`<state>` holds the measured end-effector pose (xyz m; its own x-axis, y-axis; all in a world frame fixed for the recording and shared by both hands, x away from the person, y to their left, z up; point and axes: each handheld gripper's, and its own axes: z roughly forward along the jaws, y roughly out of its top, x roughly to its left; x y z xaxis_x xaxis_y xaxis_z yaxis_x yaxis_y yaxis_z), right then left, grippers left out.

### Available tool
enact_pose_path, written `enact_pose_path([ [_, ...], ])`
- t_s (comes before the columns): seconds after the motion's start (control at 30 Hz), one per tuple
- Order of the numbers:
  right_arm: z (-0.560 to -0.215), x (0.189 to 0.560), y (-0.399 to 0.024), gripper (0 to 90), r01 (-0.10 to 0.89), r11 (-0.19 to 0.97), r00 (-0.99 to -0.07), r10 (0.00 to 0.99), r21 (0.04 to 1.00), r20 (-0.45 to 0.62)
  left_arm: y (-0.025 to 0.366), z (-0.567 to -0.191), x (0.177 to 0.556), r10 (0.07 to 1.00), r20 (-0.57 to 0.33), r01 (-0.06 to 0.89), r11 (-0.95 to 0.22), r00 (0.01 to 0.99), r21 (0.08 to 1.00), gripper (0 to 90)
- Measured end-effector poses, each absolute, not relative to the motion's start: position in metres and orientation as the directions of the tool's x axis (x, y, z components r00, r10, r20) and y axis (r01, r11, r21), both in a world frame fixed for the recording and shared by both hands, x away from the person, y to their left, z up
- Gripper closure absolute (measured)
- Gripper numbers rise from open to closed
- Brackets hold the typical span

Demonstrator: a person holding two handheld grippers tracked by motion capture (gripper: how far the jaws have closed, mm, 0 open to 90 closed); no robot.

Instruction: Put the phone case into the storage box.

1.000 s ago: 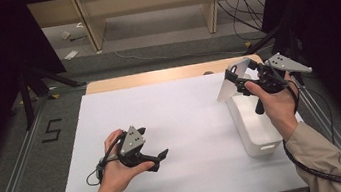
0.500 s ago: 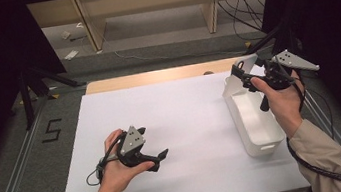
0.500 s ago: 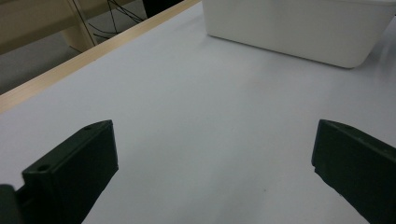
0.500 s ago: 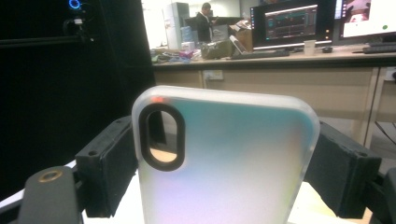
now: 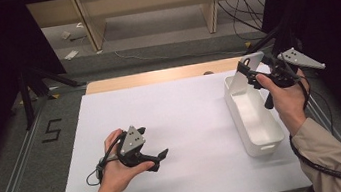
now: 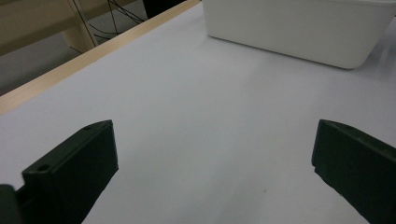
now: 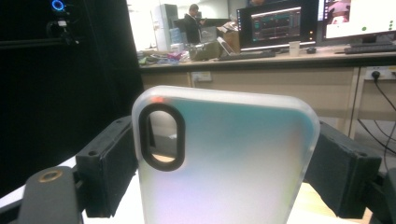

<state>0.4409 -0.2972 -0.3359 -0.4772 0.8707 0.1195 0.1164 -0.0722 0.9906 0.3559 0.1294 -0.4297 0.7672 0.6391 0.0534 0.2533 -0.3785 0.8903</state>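
Broad white counter (image 5: 182,124) under both forearms, pale wooden edge along its far side. On its right part, a long white bin (image 5: 255,117), open on top, running from near to far; seen again as a white wall at the top of the left gripper view (image 6: 299,32). Right forearm in a tan sleeve (image 5: 328,154), rising from the lower right corner, wrist bent upward, right hand (image 5: 287,97) raised over the bin's far end. Left forearm entering from the bottom edge, left hand (image 5: 118,166) low over the counter's near left part, well apart from the bin, palm wrapped around its tool from beneath. Right hand-held gripper (image 5: 256,71) lifted clear of the counter and pointed away toward the far end, jaws clamped on the two long edges of a frosted translucent phone case (image 5: 242,77); in the right gripper view the phone case (image 7: 219,158) upright between the black jaws, oval camera cut-out at upper left, one jaw pressed on each side. Case above the bin's far end, possibly just touching its rim, hard to judge from the high view. Left hand-held gripper (image 5: 153,146) pointed right toward the bin, jaws spread wide with nothing between them, bare white counter between the two black jaws in the left gripper view (image 6: 212,158).
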Motion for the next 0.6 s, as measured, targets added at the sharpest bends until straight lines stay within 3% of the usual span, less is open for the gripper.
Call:
enact_pose_path([
  [0.6,-0.3408,0.4457,-0.3051,18.0,0.125,-0.063,-0.437,0.892,0.99,0.112,0.1293,-0.4294,0.3558,0.639,0.054,0.252,-0.377,0.767,0.891,0.0],
])
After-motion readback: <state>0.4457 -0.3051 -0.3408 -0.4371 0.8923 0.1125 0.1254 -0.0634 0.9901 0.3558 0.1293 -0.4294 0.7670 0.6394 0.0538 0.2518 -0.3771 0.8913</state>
